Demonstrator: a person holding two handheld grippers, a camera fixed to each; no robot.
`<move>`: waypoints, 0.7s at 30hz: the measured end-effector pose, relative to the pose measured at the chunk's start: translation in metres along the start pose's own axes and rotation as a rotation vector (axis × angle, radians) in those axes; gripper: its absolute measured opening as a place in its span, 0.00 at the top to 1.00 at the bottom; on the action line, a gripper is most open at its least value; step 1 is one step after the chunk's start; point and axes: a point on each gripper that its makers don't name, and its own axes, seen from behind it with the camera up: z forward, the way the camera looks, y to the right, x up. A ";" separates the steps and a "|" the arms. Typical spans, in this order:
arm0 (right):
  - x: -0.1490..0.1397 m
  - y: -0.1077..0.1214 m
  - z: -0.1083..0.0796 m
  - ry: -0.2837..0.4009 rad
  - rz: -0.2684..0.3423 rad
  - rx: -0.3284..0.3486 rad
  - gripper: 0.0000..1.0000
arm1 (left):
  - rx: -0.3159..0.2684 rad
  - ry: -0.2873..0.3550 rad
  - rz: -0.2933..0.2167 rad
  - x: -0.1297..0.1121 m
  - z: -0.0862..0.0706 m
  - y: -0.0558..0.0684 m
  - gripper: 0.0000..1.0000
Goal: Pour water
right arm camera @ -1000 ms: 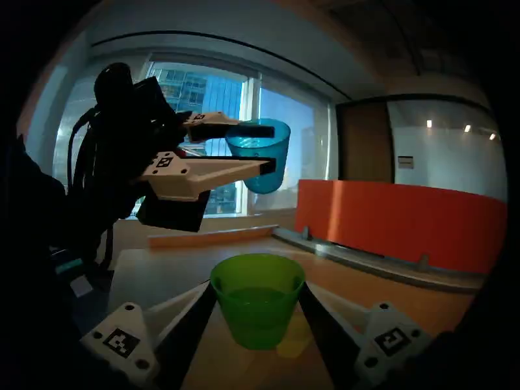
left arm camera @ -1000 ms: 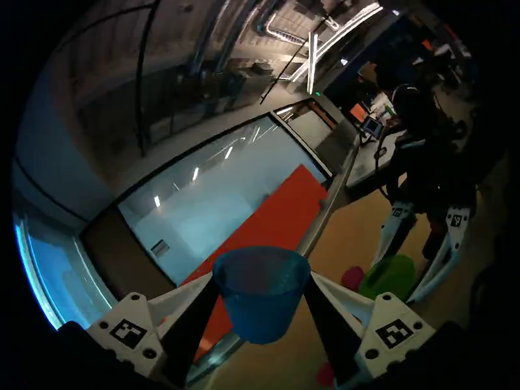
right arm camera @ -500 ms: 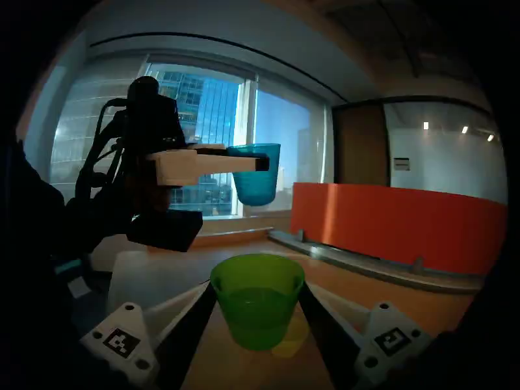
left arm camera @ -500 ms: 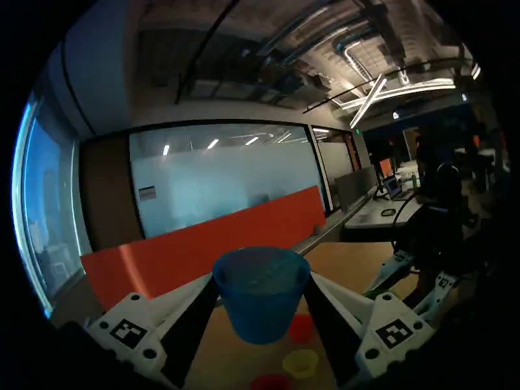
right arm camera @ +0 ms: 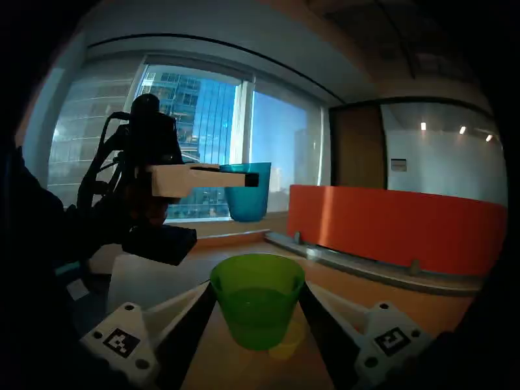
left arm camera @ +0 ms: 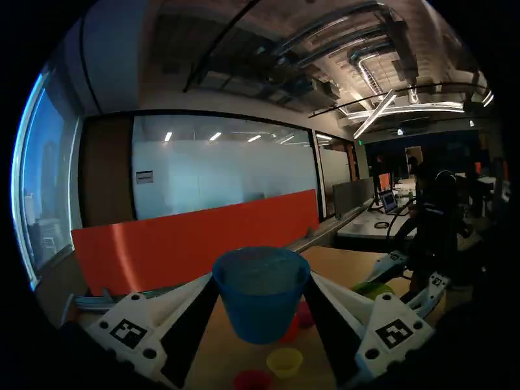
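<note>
blue cup (left arm camera: pixel 261 305) lower, clamped in left gripper (left arm camera: pixel 261 278); green cup (right arm camera: pixel 258 309) clamped in right gripper (right arm camera: pixel 258 286)

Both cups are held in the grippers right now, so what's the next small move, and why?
Probably lower the blue cup in the left gripper onto the table. It is held upright and off to the side of the green cup, not over it, and the green cup in the right gripper already holds liquid.

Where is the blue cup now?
The blue cup sits upright between the left gripper's fingers; in the right gripper view it shows above the green cup, before the window.
</note>
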 end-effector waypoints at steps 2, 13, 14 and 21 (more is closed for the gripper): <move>0.000 0.003 -0.002 -0.005 0.002 -0.008 0.11 | 0.003 -0.004 -0.005 -0.005 -0.001 -0.002 0.14; -0.005 0.029 -0.021 -0.030 0.004 -0.072 0.11 | 0.015 -0.037 -0.024 -0.034 -0.014 -0.011 0.14; -0.005 0.032 -0.023 -0.033 0.003 -0.079 0.11 | 0.015 -0.040 -0.026 -0.036 -0.016 -0.011 0.14; -0.006 0.049 -0.033 -0.042 0.000 -0.121 0.11 | 0.011 -0.072 -0.011 -0.057 -0.027 -0.010 0.14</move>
